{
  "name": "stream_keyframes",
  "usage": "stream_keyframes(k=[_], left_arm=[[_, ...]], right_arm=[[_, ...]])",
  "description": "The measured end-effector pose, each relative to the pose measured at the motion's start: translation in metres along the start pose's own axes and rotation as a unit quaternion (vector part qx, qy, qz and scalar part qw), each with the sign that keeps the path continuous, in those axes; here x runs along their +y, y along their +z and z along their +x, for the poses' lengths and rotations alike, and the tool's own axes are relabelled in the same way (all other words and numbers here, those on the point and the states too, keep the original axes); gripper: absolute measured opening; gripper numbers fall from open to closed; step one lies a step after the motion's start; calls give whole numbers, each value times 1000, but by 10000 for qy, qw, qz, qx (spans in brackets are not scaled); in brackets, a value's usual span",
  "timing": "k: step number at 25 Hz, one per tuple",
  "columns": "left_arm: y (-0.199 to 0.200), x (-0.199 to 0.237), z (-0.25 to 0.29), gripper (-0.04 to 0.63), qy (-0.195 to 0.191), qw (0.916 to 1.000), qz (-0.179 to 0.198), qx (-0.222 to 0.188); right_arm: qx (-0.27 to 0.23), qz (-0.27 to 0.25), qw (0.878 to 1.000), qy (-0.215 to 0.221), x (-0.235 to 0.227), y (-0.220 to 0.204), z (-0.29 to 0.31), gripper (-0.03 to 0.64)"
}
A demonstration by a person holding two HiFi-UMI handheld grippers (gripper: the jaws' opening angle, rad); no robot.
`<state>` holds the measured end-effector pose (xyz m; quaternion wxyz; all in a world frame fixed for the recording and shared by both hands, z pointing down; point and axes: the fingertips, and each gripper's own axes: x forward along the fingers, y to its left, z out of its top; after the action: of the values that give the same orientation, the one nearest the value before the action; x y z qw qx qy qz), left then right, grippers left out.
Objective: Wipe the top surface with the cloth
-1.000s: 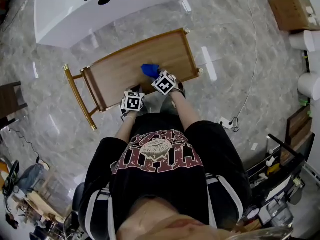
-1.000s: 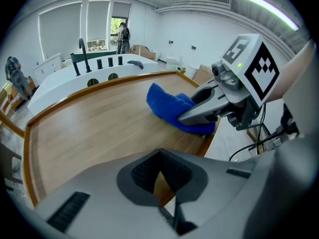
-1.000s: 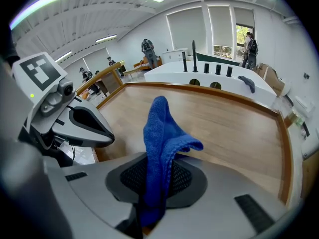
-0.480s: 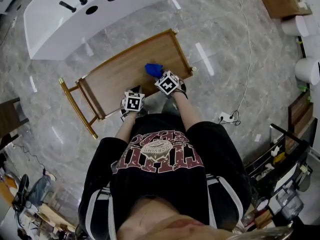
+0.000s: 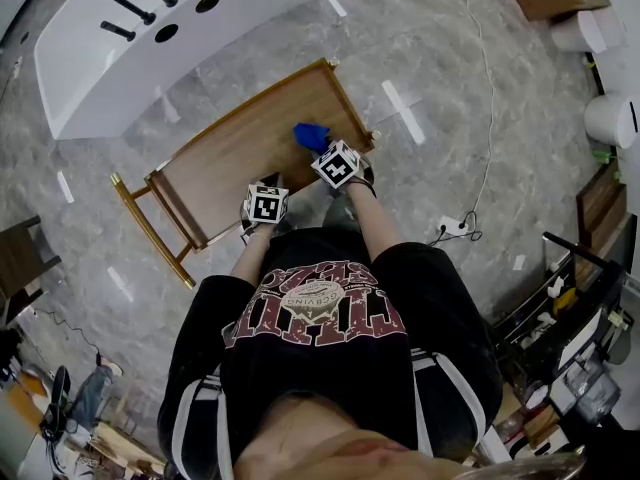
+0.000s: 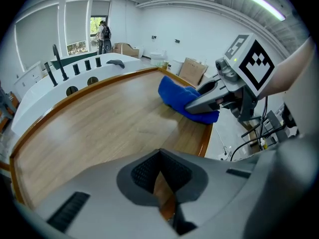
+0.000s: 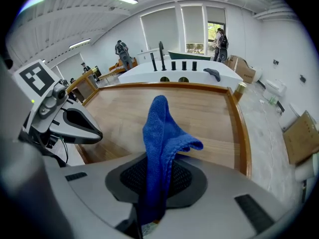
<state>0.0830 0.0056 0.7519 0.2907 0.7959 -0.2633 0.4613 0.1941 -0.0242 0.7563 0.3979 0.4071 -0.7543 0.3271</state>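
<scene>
R gripper (image 7: 153,185): jaws clamped on blue cloth (image 7: 160,133). Cloth rises out of the jaws in a fold, tip flops fwd.
- Left gripper view: cloth bunched under R gripper's nose, lying on wooden top (image 6: 104,128), close to its far-right corner & just inside the raised rim.
- Head view: same spot, cloth at R end of top, by the edge away from the person.

L gripper (image 6: 160,185): jaws together, nothing btwn them, only wood grain showing past the notch. Sits over near edge of top, well apart from cloth. Touching the wood or just above it? Hard to say from these angles.

White counter (image 5: 150,38) w/ black handles & round holes stands beyond the top, on grey marble-look floor (image 5: 440,78).
</scene>
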Motion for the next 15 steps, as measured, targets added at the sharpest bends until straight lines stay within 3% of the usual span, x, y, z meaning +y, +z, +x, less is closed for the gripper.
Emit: stream_keyframes(k=[15], left_arm=[[-6,-9,13,48,23,9998,166,120]], right_arm=[[153,374,9967,-699,-58,-28,-25,80]])
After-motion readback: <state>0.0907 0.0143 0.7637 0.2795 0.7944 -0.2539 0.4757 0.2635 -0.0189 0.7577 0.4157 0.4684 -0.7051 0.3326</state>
